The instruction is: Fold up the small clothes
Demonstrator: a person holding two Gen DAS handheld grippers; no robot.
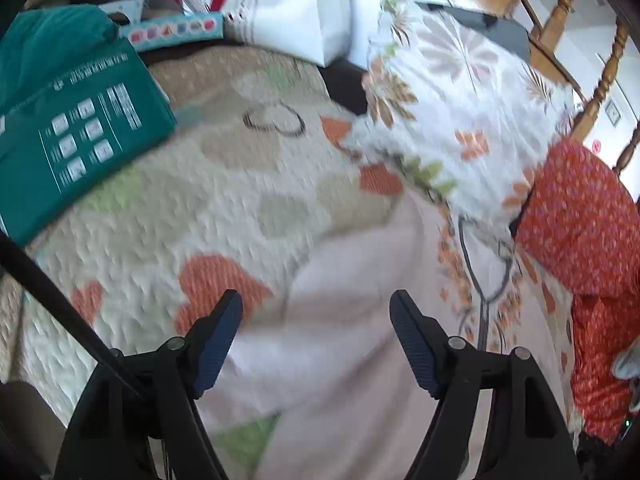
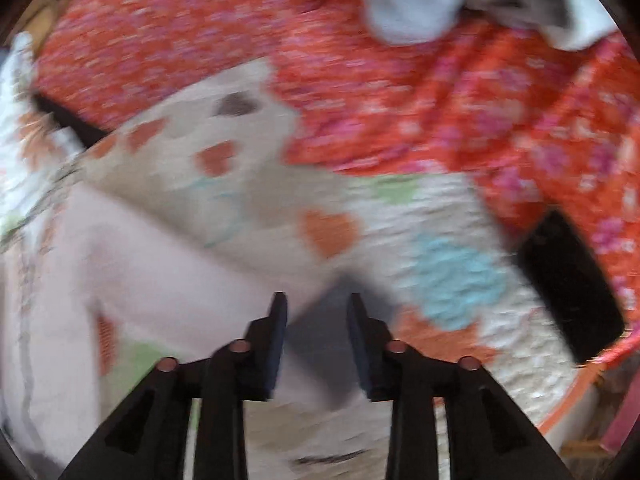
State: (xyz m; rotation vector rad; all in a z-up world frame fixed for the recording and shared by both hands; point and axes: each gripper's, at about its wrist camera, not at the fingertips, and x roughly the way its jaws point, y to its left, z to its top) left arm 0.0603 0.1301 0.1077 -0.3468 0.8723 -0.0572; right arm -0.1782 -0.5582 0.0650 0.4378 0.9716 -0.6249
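Left gripper (image 1: 316, 304) spread wide, empty, poised over pale pink garment (image 1: 344, 340) lying between its fingers on quilt (image 1: 224, 200). Right gripper (image 2: 317, 306) part-open, garment's corner just ahead-left, apparently lining up a pinch

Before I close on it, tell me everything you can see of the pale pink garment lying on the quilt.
The pale pink garment is plain, soft-looking cloth, lying flat on the patterned quilt with gentle folds and a rounded edge. Its right side carries or meets an orange floral print with a grey line; blur hides which. The left claw hangs open above it. The right claw, also open, straddles its corner.
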